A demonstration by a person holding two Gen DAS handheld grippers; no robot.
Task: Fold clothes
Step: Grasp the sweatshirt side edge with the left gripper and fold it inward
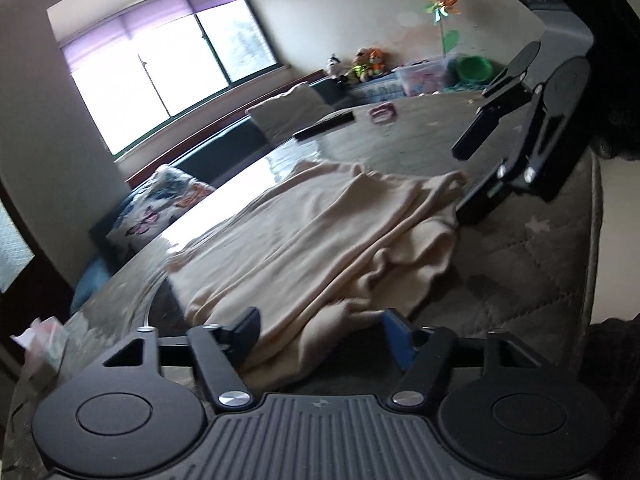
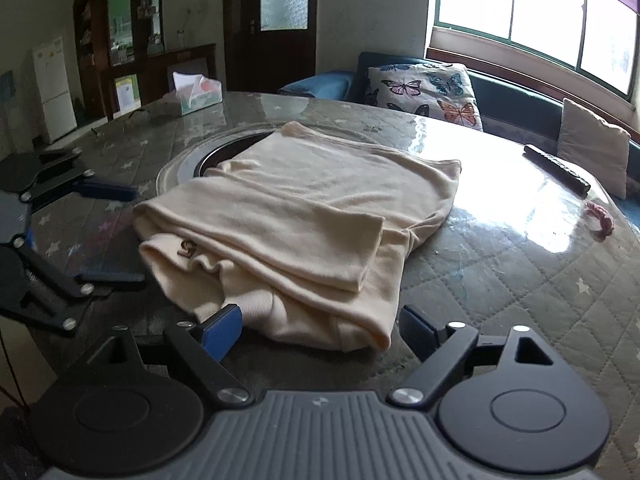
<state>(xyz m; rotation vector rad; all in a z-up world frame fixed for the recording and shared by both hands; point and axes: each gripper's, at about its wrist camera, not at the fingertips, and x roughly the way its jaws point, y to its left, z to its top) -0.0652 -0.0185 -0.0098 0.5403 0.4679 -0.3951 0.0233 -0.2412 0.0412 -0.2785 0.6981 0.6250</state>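
Left jaws: the left gripper (image 1: 320, 330) stands part open, the near edge of the cream garment (image 1: 316, 236) between its pads; from its own view I cannot tell whether they press on it, while the right wrist view shows this gripper (image 2: 110, 234) beside the cloth with nothing held
Right jaws: the right gripper (image 2: 320, 330) is spread wide at the garment's (image 2: 296, 216) near fold, holding nothing
Garment: lies in the middle of the bench, partly over a round dark inset (image 2: 224, 152)
Done: sides and a sleeve look folded in, giving a rough oblong
Left: the near end is bunched and uneven; likely another fold and some smoothing
Bench: round, quilted star-print cover (image 2: 520, 280) under a glossy sheet; tissue box (image 2: 198, 94), remote (image 2: 558, 170), pink scrap (image 2: 602, 224)
Room: bright window (image 2: 536, 12), bench seat with butterfly cushion (image 2: 428, 90), dark door (image 2: 276, 12), white fridge (image 2: 54, 88)
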